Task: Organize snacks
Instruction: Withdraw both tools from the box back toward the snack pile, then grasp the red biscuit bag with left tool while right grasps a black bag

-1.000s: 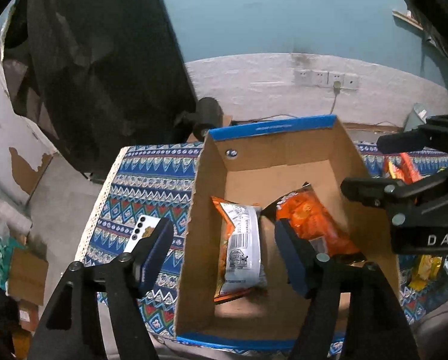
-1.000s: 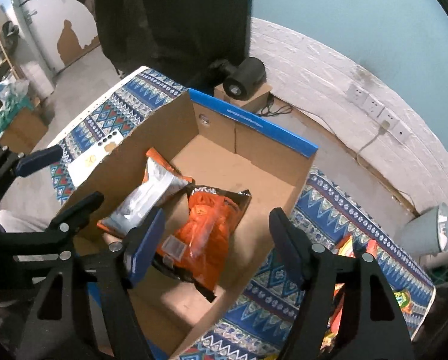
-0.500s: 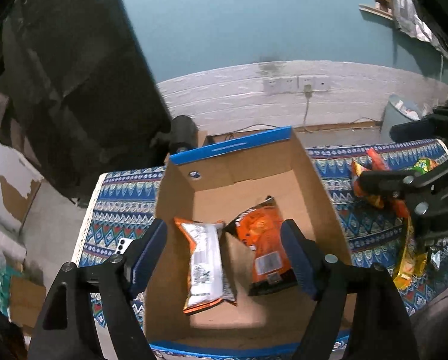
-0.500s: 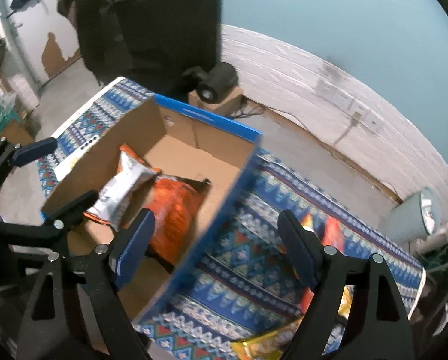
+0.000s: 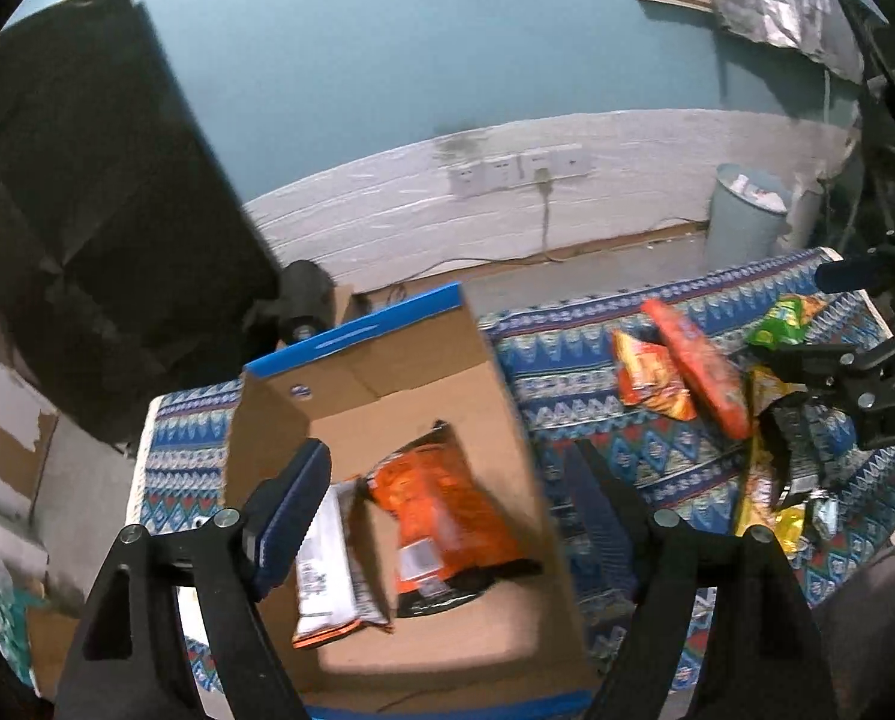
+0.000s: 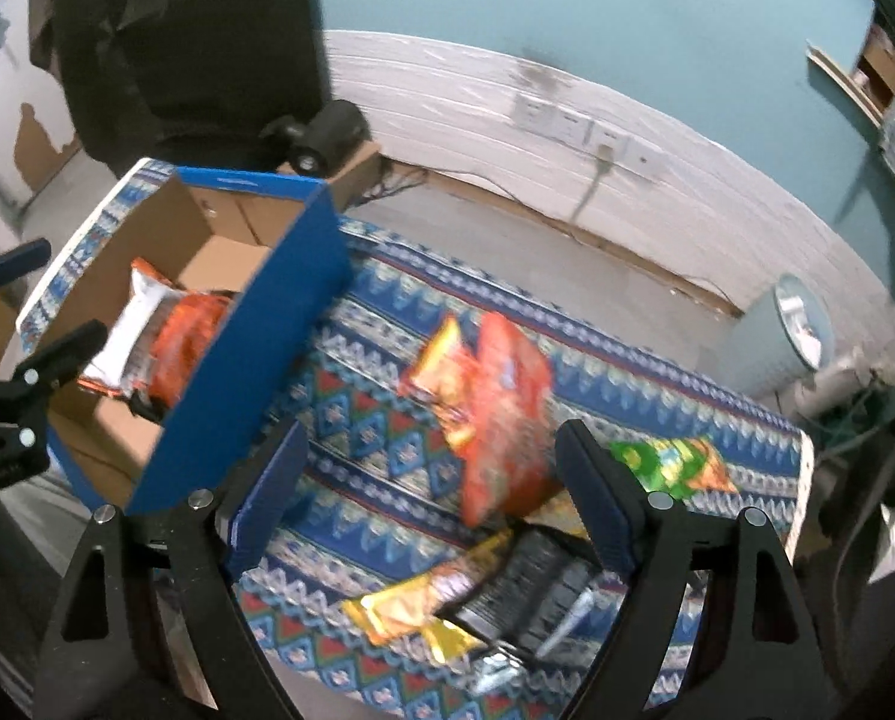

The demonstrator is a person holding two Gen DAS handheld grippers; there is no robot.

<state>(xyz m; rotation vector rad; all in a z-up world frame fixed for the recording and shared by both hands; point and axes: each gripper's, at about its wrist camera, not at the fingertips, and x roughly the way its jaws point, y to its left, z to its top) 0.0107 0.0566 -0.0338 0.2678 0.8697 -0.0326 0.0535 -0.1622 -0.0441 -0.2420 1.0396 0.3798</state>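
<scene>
A cardboard box (image 5: 495,396) with blue rims stands on the patterned cloth; it also shows in the right wrist view (image 6: 255,312). In it lie an orange bag (image 5: 447,516) and a white bag (image 5: 324,570). My left gripper (image 5: 447,510) is open and empty above the box. My right gripper (image 6: 429,498) is open and empty above loose snacks: a red-orange bag (image 6: 507,414), a yellow-orange bag (image 6: 441,366), a green bag (image 6: 669,468), a black bag (image 6: 537,588) and a yellow bag (image 6: 411,606).
The patterned cloth (image 6: 387,420) covers the table, whose far edge is near the white brick wall. A grey bin (image 6: 777,336) stands on the floor at the right. A black camera (image 6: 321,132) sits behind the box. A dark cover (image 5: 87,210) hangs at the left.
Both grippers have swung to the right. The right gripper has left the box and is now over the loose snacks. The box has shifted left in both views.
</scene>
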